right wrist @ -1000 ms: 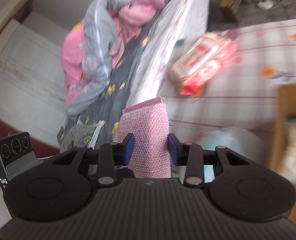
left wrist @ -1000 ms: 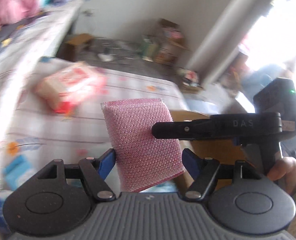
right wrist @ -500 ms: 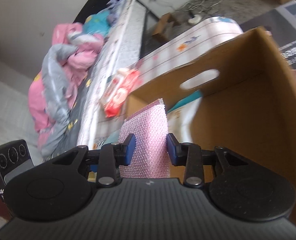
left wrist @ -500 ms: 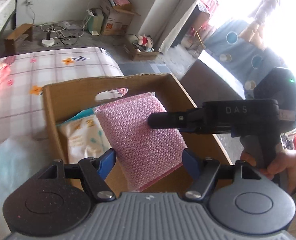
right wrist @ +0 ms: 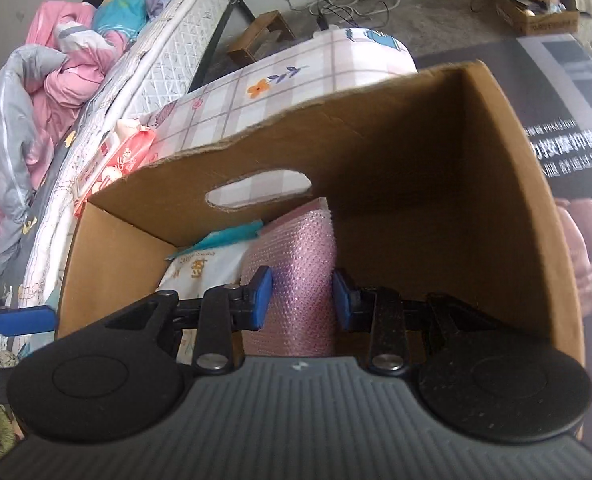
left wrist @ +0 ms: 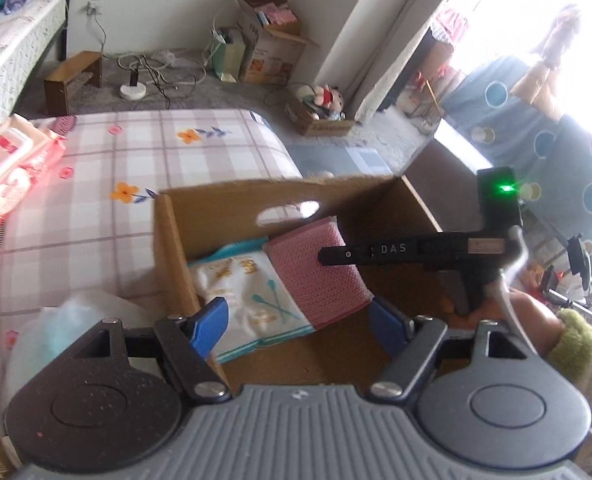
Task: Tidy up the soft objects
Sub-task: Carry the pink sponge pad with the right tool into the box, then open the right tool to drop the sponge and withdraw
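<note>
Inside one cardboard box, one pink sponge gripped by right gripper, one white packet beside, left gripper wide, empty.

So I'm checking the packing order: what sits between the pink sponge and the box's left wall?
The white cotton-swab pack lies between the pink sponge and the cardboard box wall, clearest in the left wrist view.

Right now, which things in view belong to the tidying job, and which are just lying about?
Job: pink mesh sponge, held by the right gripper; brown cardboard box; white and teal pack inside it; open left gripper.

Lying about: red and white tissue pack; plush toy; floor cables.
</note>
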A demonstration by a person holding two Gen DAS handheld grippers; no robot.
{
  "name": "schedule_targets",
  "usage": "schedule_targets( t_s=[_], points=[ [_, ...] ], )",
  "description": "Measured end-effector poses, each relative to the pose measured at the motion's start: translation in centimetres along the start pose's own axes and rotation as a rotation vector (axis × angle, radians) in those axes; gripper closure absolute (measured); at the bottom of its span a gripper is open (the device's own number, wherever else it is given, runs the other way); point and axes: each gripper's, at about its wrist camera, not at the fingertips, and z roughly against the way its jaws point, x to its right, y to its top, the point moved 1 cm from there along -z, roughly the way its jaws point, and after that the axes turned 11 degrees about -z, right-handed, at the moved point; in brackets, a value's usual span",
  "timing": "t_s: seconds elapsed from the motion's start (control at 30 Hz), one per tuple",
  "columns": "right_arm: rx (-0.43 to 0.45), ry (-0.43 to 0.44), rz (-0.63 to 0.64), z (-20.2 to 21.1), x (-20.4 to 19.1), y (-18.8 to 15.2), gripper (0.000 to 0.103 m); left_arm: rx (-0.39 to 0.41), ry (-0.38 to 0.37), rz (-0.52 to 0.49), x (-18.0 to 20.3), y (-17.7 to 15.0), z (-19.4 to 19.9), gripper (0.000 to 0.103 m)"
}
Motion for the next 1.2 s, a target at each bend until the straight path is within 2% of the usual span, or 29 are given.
schedule_targets(
  t_s=[0.13, 0.2, 0.3, 0.4, 0.57, 0.83, 0.9, 1.07, 1.2],
  points=[
    [0.002, -0.028, -0.003, -0.4, -0.3, 0.2, 0.068, 0.045, 0.01, 0.016, -0.7, -0.6, 2.6, 0.023],
    [0.021, -0.075, 0.038, 0.1, -1.3, -0.1, 0.058, 0.065, 0.018, 0.018, -1.0, -1.0, 3.8, 0.022],
    [0.071, -0.132, 0.112, 1.1, -2.7, -0.9, 0.052, 0.089, 0.038, 0.017, -1.2, -1.6, 5.3, 0.021],
    [0.1, -0.176, 0.155, 1.1, -4.0, -1.3, 0.052, 0.11, 0.059, 0.021, -1.6, -2.5, 6.8, 0.021],
    [0.106, -0.231, 0.148, -0.2, -4.5, -1.6, 0.052, 0.147, 0.098, 0.05, -2.6, -4.8, 9.8, 0.02],
    [0.15, -0.365, 0.132, -2.6, -4.7, -1.7, 0.052, 0.19, 0.179, 0.114, -4.7, -10.1, 14.7, 0.017],
    [0.161, -0.39, 0.112, -2.9, -4.5, -1.6, 0.047, 0.191, 0.197, 0.135, -5.4, -11.5, 15.6, 0.017],
    [0.161, -0.404, 0.067, -3.0, -3.6, -1.5, 0.04, 0.202, 0.226, 0.185, -6.6, -14.5, 17.3, 0.017],
    [0.127, -0.318, -0.032, -3.2, -2.8, -1.7, 0.04, 0.215, 0.249, 0.223, -7.3, -16.6, 18.4, 0.017]
  ],
)
